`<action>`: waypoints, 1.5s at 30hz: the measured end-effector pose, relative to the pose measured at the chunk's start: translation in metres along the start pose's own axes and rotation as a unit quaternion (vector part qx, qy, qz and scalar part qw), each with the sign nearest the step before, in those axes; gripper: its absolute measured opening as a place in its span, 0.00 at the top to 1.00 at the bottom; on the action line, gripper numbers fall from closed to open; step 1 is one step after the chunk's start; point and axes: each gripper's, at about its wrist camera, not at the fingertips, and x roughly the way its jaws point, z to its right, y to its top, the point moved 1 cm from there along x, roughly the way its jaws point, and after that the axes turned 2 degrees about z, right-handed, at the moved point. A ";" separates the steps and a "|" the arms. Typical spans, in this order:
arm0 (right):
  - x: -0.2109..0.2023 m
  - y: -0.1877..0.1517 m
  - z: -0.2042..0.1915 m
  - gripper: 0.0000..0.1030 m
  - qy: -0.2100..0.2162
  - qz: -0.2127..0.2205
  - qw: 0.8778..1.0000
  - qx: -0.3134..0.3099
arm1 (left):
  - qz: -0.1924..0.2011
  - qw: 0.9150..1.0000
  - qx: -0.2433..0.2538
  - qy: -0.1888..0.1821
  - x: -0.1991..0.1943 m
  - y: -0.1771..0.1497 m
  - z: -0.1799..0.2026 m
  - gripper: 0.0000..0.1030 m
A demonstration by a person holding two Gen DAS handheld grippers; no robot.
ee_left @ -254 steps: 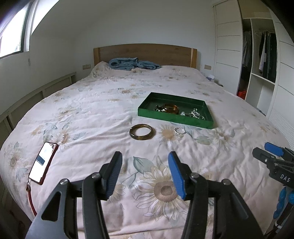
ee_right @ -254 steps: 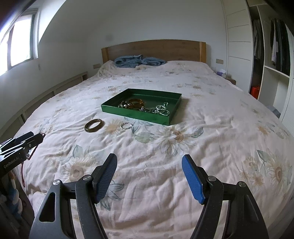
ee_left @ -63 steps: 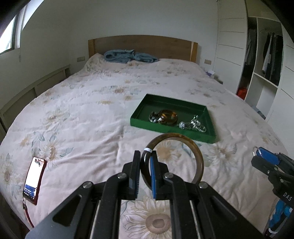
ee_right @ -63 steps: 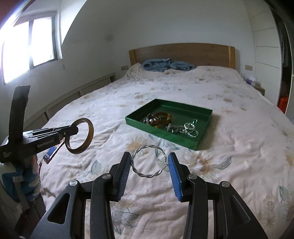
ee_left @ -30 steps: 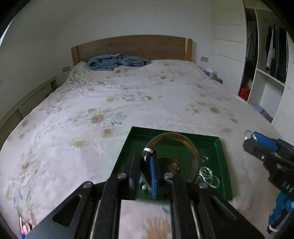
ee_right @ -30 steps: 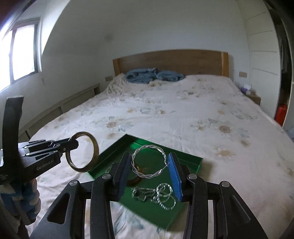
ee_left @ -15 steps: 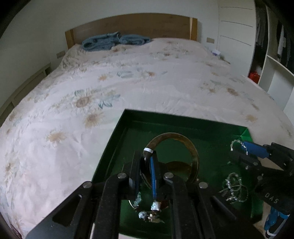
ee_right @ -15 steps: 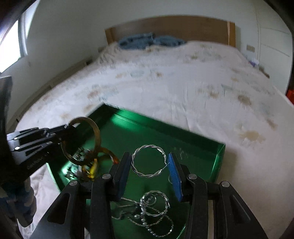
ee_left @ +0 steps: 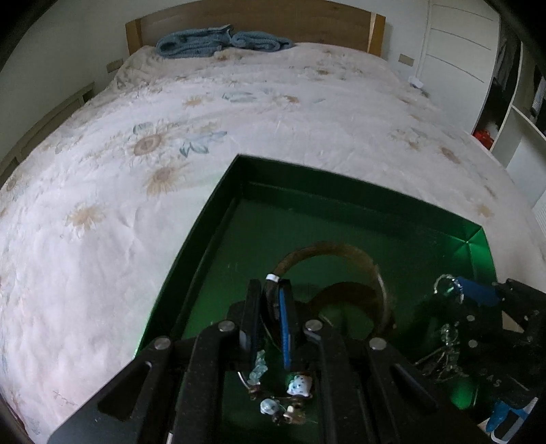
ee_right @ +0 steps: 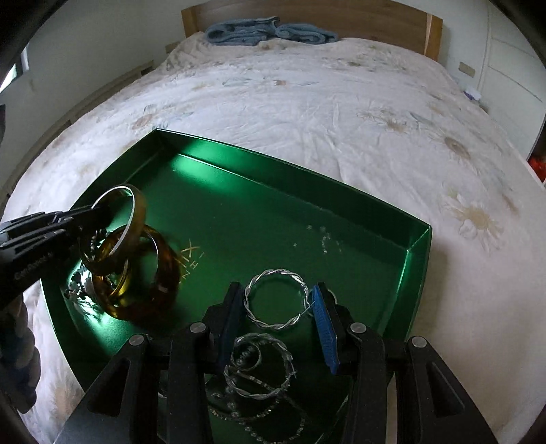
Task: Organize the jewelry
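Note:
A green tray [ee_left: 358,191] [ee_right: 259,164] lies on the bed. My left gripper [ee_left: 271,307] is shut on a brown bangle [ee_left: 372,269] [ee_right: 134,205] and holds it low inside the tray's left part, just above a second amber bangle [ee_right: 160,273]. My right gripper [ee_right: 278,304] is shut on a twisted silver bracelet [ee_right: 273,297] and holds it over the tray's right part, above a pile of silver chains [ee_right: 259,365]. A beaded piece [ee_left: 297,386] lies under the left gripper.
The flowered bedspread [ee_right: 341,102] surrounds the tray. A blue towel [ee_left: 218,41] lies by the wooden headboard [ee_right: 358,17]. A wardrobe with shelves [ee_left: 512,102] stands on the right.
Both grippers have moved forward and down into the tray with their pieces still held. The brown bangle now hangs just over the amber bangle in the tray.

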 end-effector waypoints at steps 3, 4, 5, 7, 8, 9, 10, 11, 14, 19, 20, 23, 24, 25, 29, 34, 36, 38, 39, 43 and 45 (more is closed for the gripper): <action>0.000 -0.002 -0.002 0.59 -0.007 0.000 1.000 -0.007 | -0.008 1.000 -0.007 0.002 0.005 -0.004 -0.004 0.90; 0.000 -0.001 -0.003 0.59 -0.010 0.000 1.000 -0.009 | -0.006 1.000 -0.006 0.004 0.005 -0.005 -0.004 0.90; 0.000 -0.001 -0.003 0.59 -0.012 0.000 1.000 -0.010 | -0.005 1.000 -0.003 0.007 0.004 -0.006 -0.004 0.90; -0.001 -0.001 -0.005 0.58 -0.017 0.000 1.000 -0.010 | -0.005 1.000 0.004 0.015 0.003 -0.008 -0.001 0.89; -0.001 -0.002 -0.005 0.58 -0.018 -0.001 1.000 -0.007 | -0.005 1.000 0.004 0.016 0.002 -0.008 -0.002 0.88; -0.001 -0.002 -0.004 0.55 -0.019 -0.002 1.000 -0.005 | -0.005 1.000 0.000 0.014 0.002 -0.009 -0.003 0.88; -0.002 -0.002 -0.003 0.53 -0.019 -0.003 1.000 -0.002 | -0.007 1.000 -0.004 0.009 0.002 -0.010 -0.004 0.88; -0.003 -0.004 -0.003 0.53 -0.017 -0.001 1.000 0.002 | -0.008 1.000 -0.008 0.006 0.001 -0.010 -0.006 0.88; -0.009 -0.007 -0.002 0.49 -0.014 0.003 1.000 0.008 | -0.006 1.000 -0.014 0.000 -0.002 -0.013 -0.009 0.88; -0.023 -0.014 -0.002 0.48 -0.004 0.019 0.999 0.025 | 0.007 1.000 -0.019 -0.014 -0.020 -0.018 -0.012 0.81; -0.028 -0.016 -0.003 0.48 -0.001 0.025 0.999 0.028 | 0.011 1.000 -0.017 -0.014 -0.024 -0.019 -0.012 0.79; -0.046 -0.023 -0.006 0.44 0.004 0.044 0.998 0.033 | 0.031 0.999 -0.009 -0.012 -0.044 -0.025 -0.012 0.66; -0.050 -0.025 -0.007 0.42 0.004 0.047 0.998 0.035 | 0.036 0.999 -0.009 -0.013 -0.050 -0.027 -0.013 0.65; -0.055 -0.027 -0.008 0.41 0.004 0.052 0.998 0.036 | 0.041 0.999 -0.008 -0.015 -0.057 -0.029 -0.014 0.64; -0.080 -0.037 -0.017 0.41 0.001 0.070 0.997 0.040 | 0.055 0.998 -0.005 -0.018 -0.083 -0.043 -0.014 0.60; -0.112 -0.054 -0.028 0.30 -0.011 0.097 0.994 0.041 | 0.086 0.996 -0.006 -0.014 -0.121 -0.067 -0.017 0.59; -0.126 -0.062 -0.034 0.28 -0.015 0.109 0.993 0.044 | 0.106 0.994 -0.007 -0.008 -0.137 -0.077 -0.018 0.59; -0.138 -0.072 -0.040 0.27 -0.019 0.118 0.992 0.043 | 0.134 0.991 -0.010 -0.004 -0.156 -0.090 -0.020 0.59; -0.144 -0.077 -0.045 0.26 -0.021 0.122 0.991 0.042 | 0.144 0.990 -0.013 -0.003 -0.163 -0.096 -0.022 0.59; -0.167 -0.100 -0.061 0.22 -0.026 0.138 0.989 0.041 | 0.164 0.986 -0.013 0.014 -0.192 -0.123 -0.028 0.59; -0.178 -0.112 -0.067 0.21 -0.028 0.145 0.988 0.045 | 0.161 0.987 -0.010 0.020 -0.201 -0.131 -0.029 0.59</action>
